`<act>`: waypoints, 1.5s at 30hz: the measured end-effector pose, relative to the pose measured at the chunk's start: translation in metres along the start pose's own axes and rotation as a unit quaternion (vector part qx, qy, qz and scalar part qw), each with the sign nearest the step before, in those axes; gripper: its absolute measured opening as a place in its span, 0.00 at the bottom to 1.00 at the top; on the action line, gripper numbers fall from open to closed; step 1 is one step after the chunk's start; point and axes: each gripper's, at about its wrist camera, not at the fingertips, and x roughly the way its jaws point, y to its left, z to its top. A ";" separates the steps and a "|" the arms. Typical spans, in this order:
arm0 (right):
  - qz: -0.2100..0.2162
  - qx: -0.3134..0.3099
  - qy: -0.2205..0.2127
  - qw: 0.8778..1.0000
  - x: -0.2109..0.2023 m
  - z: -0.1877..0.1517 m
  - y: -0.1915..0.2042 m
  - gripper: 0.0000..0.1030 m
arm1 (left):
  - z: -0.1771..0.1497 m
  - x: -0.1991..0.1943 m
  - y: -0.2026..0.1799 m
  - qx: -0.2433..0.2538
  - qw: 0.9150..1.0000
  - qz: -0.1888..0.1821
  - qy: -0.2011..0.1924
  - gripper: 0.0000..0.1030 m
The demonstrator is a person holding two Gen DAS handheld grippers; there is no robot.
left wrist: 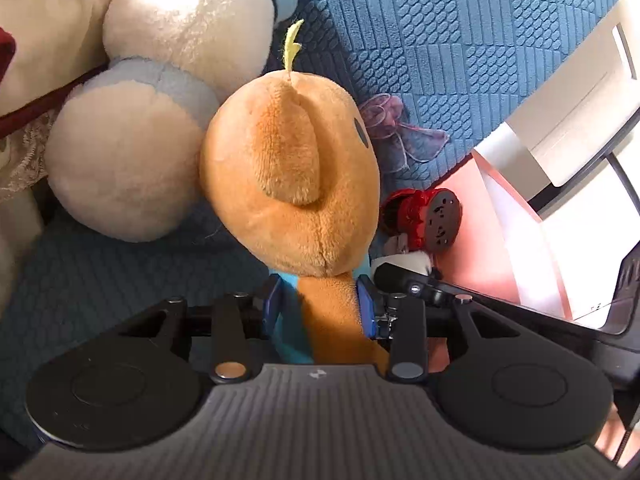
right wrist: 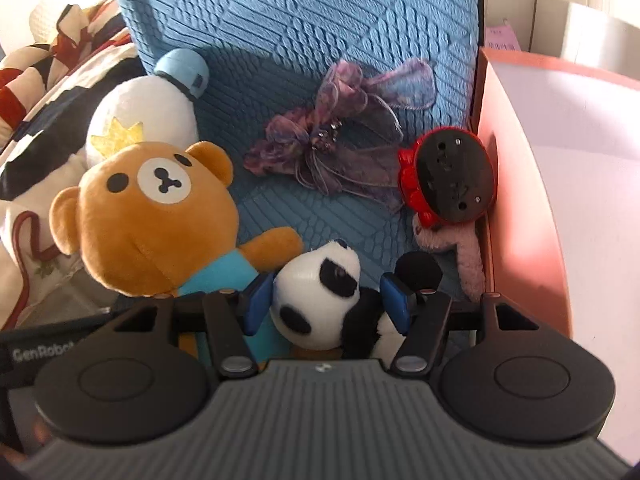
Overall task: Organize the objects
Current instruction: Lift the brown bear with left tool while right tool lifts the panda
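Blue quilted cushion (right wrist: 280, 20) beside a pink wall (right wrist: 516, 208), seemingly boxboard.

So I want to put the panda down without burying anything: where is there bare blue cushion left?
The clearest bare patch of blue cushion lies between the bear, the purple bow and the panda. The upright cushion back above the bow is bare but steep. It is crowded on the right, where the red toy and a pink plush piece sit against the pink box wall.
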 end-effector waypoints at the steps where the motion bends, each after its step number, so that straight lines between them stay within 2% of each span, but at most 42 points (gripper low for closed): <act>1: 0.000 0.002 0.000 1.000 0.001 0.000 -0.001 0.59 | 0.001 0.005 -0.003 0.004 1.000 -0.001 -0.001 0.44; 9: 0.000 0.030 -0.008 1.000 0.005 -0.001 -0.008 0.60 | 0.007 0.004 0.001 -0.017 1.000 -0.010 -0.012 0.44; 14: 0.000 0.027 -0.017 0.999 0.003 -0.003 -0.008 0.60 | 0.008 -0.009 0.000 0.000 0.999 -0.011 -0.032 0.44; 20: -0.004 0.041 -0.012 0.999 0.004 -0.001 -0.010 0.60 | 0.013 -0.004 0.012 -0.058 0.998 -0.020 -0.025 0.44; 23: -0.003 0.047 -0.008 0.999 0.002 0.000 -0.011 0.60 | 0.013 0.001 0.020 -0.085 0.996 -0.020 -0.019 0.46; 26: -0.007 0.035 -0.011 0.999 -0.004 0.000 -0.010 0.60 | 0.013 0.005 0.029 -0.120 0.992 -0.037 -0.006 0.50; 34: -0.007 0.013 -0.004 1.000 -0.013 -0.002 -0.015 0.61 | 0.012 0.013 0.028 -0.128 0.991 -0.045 0.006 0.57; 40: 0.024 0.083 0.006 0.996 -0.008 0.002 -0.031 0.61 | 0.015 0.018 0.025 -0.127 0.990 -0.054 0.013 0.64; 42: 0.024 0.103 0.009 0.994 -0.004 0.002 -0.035 0.68 | 0.015 0.019 0.024 -0.127 0.990 -0.056 0.014 0.65; 45: 0.034 0.135 0.007 0.990 -0.003 0.001 -0.038 0.69 | 0.016 0.020 0.025 -0.127 0.990 -0.054 0.016 0.65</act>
